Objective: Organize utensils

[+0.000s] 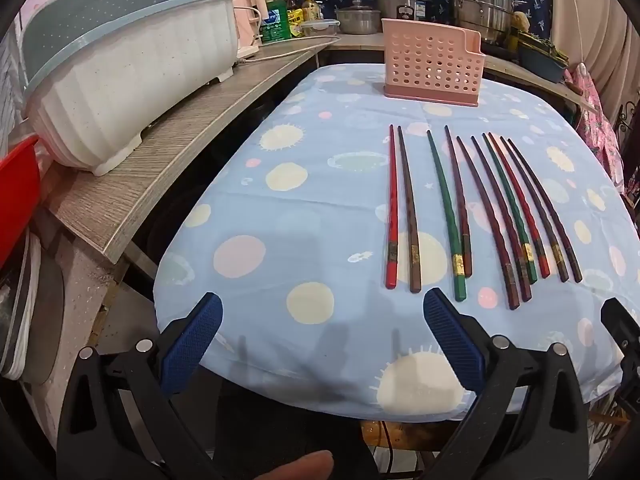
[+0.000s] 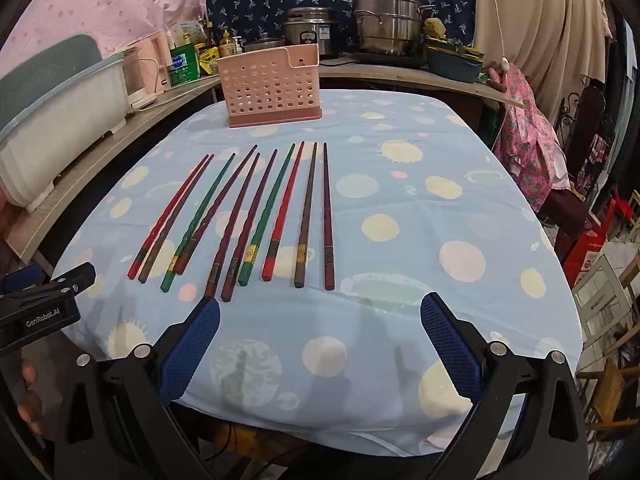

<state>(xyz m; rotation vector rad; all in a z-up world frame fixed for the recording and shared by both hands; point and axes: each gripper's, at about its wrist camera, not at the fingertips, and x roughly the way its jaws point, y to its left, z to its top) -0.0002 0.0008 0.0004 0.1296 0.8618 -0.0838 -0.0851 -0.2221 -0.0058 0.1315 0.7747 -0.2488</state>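
Several chopsticks, red, green and dark brown, lie side by side on the blue spotted tablecloth, thick ends toward me; they show in the left wrist view and in the right wrist view. A pink perforated utensil holder stands upright behind them at the far side of the table; it also shows in the right wrist view. My left gripper is open and empty above the table's near edge, left of the chopsticks. My right gripper is open and empty just in front of the chopsticks' thick ends.
A wooden shelf along the left carries a white dish rack, a pink kettle and bottles. Steel pots stand on the back counter. Chairs and a red box stand at the right. The left gripper's body shows at the right view's left edge.
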